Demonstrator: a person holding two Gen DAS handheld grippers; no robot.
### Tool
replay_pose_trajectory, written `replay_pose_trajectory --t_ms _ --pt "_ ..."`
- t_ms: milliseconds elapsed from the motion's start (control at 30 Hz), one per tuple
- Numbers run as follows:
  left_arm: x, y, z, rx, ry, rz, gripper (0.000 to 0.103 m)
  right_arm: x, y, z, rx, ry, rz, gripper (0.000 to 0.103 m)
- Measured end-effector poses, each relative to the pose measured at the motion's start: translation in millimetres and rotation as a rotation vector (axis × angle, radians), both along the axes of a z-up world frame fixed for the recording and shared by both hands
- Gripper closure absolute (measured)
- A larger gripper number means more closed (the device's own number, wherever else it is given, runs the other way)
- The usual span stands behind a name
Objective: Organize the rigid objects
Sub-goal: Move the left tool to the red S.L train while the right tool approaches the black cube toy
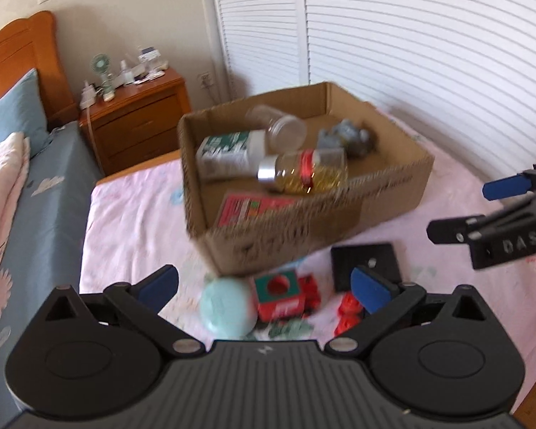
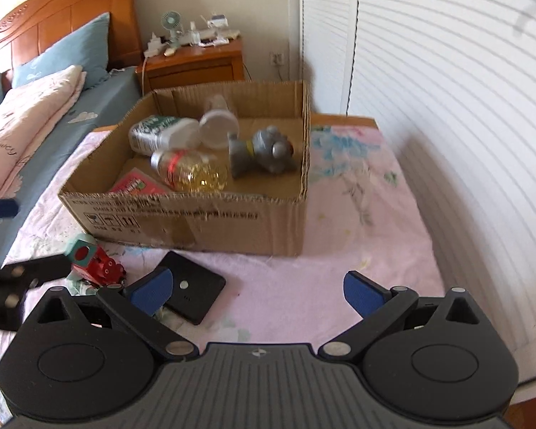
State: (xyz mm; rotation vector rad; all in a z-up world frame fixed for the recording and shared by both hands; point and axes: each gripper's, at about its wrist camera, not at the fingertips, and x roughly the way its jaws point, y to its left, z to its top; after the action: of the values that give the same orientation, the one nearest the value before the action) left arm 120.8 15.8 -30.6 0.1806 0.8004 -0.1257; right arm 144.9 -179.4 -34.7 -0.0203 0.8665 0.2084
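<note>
Right wrist view: three bottles [image 2: 191,171], one grey figurine [image 2: 264,152], one cardboard box [image 2: 211,221].

Empty left tongs [image 1: 264,287] gape above mint ball [image 1: 227,307].

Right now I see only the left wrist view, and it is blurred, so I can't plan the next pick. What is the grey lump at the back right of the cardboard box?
Observer: It is a grey toy figure with a yellow band, lying on its side on the floor of the cardboard box.
Operator: Is the right hand-held gripper carrying anything?
Observer: No. The right hand-held gripper is open and empty. Its left finger overlaps the near corner of the black flat device on the quilt.
</note>
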Motion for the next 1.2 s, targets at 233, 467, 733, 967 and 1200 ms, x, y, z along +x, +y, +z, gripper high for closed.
replay_pose_trajectory --t_ms 233,467,733,967,1200 --pt "-13 17 -7 -0.032 0.005 0.097 0.001 -4 21 -20 0.036 0.043 0.101 0.0" --pt "-14 40 -8 -0.034 -0.003 0.183 0.001 -6 57 -31 0.038 0.074 0.189 0.0" --pt "-14 58 -8 -0.064 0.006 0.163 0.001 1 95 -53 -0.041 0.105 0.153 0.0" --pt "-12 58 -14 -0.1 0.043 0.11 0.001 -1 86 -60 -0.105 0.1 0.121 0.0" --pt "-8 46 -18 -0.096 0.051 0.062 0.001 -14 50 -61 -0.118 0.1 0.091 0.0"
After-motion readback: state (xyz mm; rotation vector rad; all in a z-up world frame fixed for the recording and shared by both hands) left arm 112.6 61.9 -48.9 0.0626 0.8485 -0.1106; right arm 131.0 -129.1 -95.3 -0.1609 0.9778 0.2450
